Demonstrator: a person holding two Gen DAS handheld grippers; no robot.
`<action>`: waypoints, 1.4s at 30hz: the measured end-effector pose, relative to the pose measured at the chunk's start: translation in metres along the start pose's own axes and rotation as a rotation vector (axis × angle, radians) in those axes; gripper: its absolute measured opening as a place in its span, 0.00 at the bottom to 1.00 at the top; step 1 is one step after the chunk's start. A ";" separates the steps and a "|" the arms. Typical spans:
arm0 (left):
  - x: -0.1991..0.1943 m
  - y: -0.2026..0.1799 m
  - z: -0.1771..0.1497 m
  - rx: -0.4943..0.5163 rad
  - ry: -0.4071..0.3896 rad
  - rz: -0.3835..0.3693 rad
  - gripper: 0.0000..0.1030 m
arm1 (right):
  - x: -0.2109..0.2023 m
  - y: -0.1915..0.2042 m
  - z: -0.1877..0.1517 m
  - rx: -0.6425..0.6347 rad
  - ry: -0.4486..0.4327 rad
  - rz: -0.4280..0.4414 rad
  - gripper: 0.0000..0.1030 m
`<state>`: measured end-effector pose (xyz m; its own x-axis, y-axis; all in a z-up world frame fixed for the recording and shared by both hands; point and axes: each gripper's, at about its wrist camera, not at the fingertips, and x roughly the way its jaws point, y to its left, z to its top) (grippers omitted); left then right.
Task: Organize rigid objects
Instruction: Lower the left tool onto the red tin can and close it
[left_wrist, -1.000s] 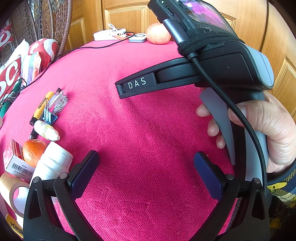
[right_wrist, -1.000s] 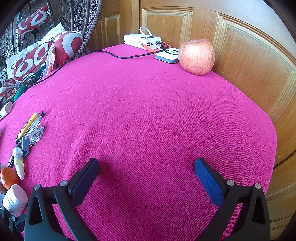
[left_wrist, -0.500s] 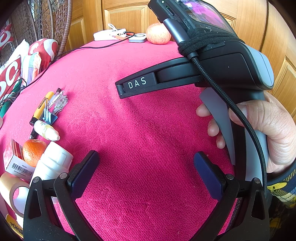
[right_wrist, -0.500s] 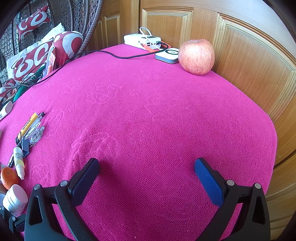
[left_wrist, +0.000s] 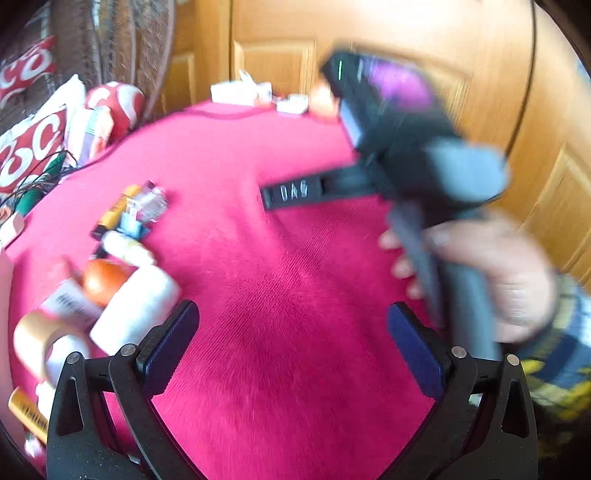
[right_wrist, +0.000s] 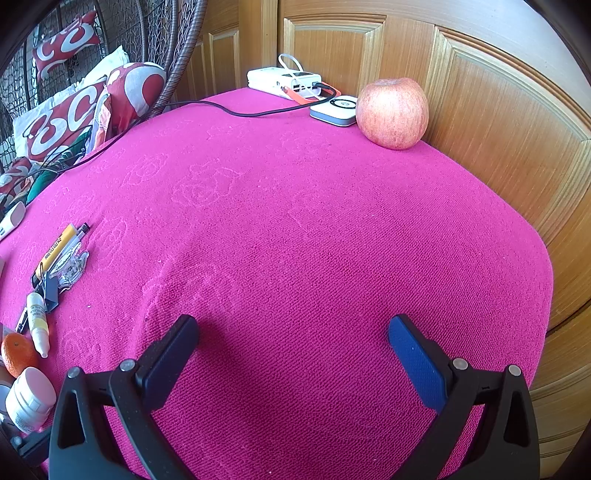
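A pile of small objects lies at the left edge of the pink cloth (right_wrist: 295, 240): a yellow marker (right_wrist: 57, 249), a clear clip (right_wrist: 72, 267), a small dropper bottle (right_wrist: 37, 323), an orange (right_wrist: 16, 352) and a white jar (right_wrist: 29, 398). The left wrist view is blurred and shows the same pile, with the white jar (left_wrist: 135, 304), the orange (left_wrist: 105, 280) and a tape roll (left_wrist: 35, 338). My left gripper (left_wrist: 293, 343) is open and empty just right of the pile. My right gripper (right_wrist: 293, 356) is open and empty over bare cloth; its body (left_wrist: 424, 166) shows in the left view.
An apple (right_wrist: 391, 112), a white puck (right_wrist: 334, 109) and a power bank (right_wrist: 284, 81) with a black cable sit at the far edge. Wooden panels (right_wrist: 498, 147) close the back and right. Patterned cushions (right_wrist: 74, 110) lie past the left edge.
The left wrist view has gone blurred and the scene has shifted right and down in it, so the left gripper is moving. The right wrist view is unchanged.
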<state>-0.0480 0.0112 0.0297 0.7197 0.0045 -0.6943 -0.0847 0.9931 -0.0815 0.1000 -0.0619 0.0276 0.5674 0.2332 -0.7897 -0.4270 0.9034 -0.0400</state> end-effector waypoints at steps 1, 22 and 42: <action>-0.021 0.006 -0.002 -0.012 -0.033 0.005 1.00 | 0.000 0.000 0.000 0.000 0.000 0.000 1.00; -0.089 0.133 -0.071 0.198 0.262 0.156 0.91 | 0.000 0.000 0.000 0.000 0.000 0.000 1.00; -0.062 0.153 -0.075 0.245 0.473 0.132 0.66 | 0.000 0.000 0.000 0.001 0.000 0.001 1.00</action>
<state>-0.1577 0.1539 0.0068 0.3205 0.1334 -0.9378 0.0507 0.9862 0.1576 0.1001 -0.0618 0.0277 0.5670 0.2344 -0.7896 -0.4270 0.9034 -0.0385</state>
